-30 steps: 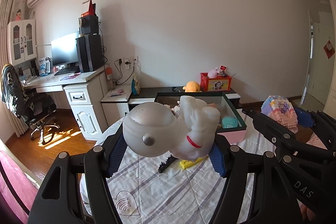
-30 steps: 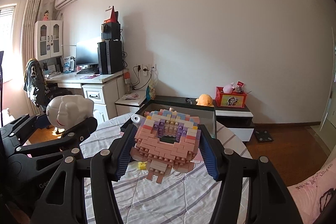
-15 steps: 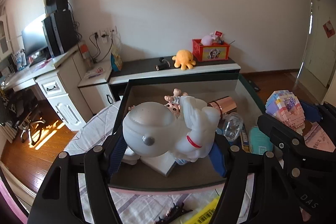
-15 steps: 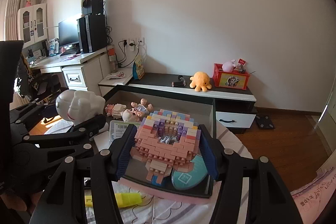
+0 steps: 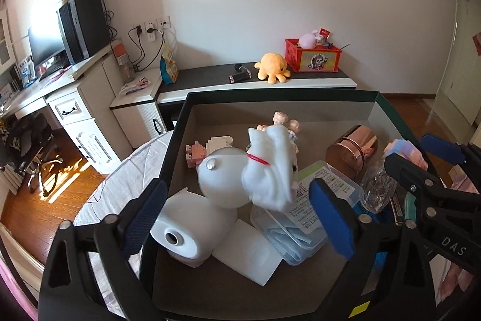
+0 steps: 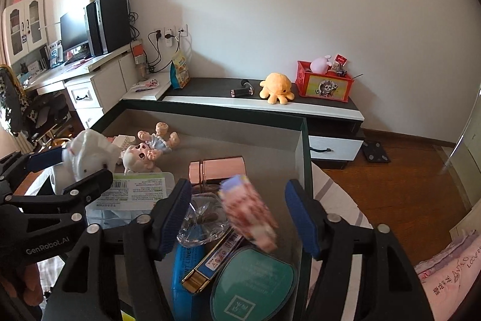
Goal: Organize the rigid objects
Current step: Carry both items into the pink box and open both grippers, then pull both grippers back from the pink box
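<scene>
A white astronaut figure [image 5: 246, 178] tumbles into the dark-rimmed storage box [image 5: 270, 96], blurred, just beyond my open left gripper [image 5: 237, 212]. It also shows in the right wrist view [image 6: 85, 154]. A pastel brick model [image 6: 248, 211] is blurred between the wide-apart fingers of my open right gripper [image 6: 239, 214], over the box's right part. Both grippers hang over the box's near edge.
The box holds a white ceramic piece [image 5: 186, 230], a doll [image 6: 147, 151], a copper tin [image 6: 218, 170], a clear plastic case [image 5: 318, 200], a teal case [image 6: 255, 283] and a blue tube [image 6: 182, 263]. A low cabinet [image 6: 264, 106] and a desk [image 5: 60, 80] stand behind.
Both grippers moved forward over the box and opened. The astronaut figure and the brick model left the fingers and are dropping into the box.
</scene>
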`<state>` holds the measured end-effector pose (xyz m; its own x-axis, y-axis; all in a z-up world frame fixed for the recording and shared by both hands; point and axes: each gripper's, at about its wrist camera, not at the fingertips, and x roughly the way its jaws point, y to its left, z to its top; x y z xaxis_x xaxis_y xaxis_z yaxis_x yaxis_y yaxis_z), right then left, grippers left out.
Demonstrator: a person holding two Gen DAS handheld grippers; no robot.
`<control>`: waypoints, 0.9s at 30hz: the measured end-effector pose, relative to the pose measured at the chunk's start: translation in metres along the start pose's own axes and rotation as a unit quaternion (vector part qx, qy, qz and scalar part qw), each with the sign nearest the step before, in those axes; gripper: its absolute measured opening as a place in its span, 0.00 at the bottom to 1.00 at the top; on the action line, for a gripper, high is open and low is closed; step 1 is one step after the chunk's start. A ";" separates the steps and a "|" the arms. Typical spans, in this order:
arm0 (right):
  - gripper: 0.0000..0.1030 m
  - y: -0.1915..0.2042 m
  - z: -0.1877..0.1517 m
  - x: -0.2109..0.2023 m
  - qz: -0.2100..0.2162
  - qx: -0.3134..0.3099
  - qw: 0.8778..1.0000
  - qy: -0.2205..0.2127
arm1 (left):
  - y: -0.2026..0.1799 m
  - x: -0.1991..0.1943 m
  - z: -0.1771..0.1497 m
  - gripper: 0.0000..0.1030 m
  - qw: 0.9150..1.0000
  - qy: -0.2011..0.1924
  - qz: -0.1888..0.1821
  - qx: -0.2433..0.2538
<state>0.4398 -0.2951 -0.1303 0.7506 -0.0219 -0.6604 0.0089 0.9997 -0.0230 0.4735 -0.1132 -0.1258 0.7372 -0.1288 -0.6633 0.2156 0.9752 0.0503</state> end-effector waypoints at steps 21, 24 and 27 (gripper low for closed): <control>1.00 0.021 -0.059 -0.191 0.012 0.028 0.993 -0.117 | 0.017 -0.201 -0.076 1.00 0.992 -0.117 -0.004 -0.037; 1.00 0.031 -0.075 -0.223 0.012 0.027 0.991 -0.134 | 0.014 -0.232 -0.094 1.00 0.991 -0.131 0.009 -0.040; 1.00 0.041 -0.089 -0.251 0.016 0.024 0.989 -0.145 | 0.011 -0.262 -0.108 1.00 0.988 -0.147 0.013 -0.042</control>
<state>0.1932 -0.2495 -0.0327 0.9090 0.0070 -0.4167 0.0080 0.9994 0.0342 0.2134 -0.0493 -0.0321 0.8988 -0.1390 -0.4158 0.1499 0.9887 -0.0065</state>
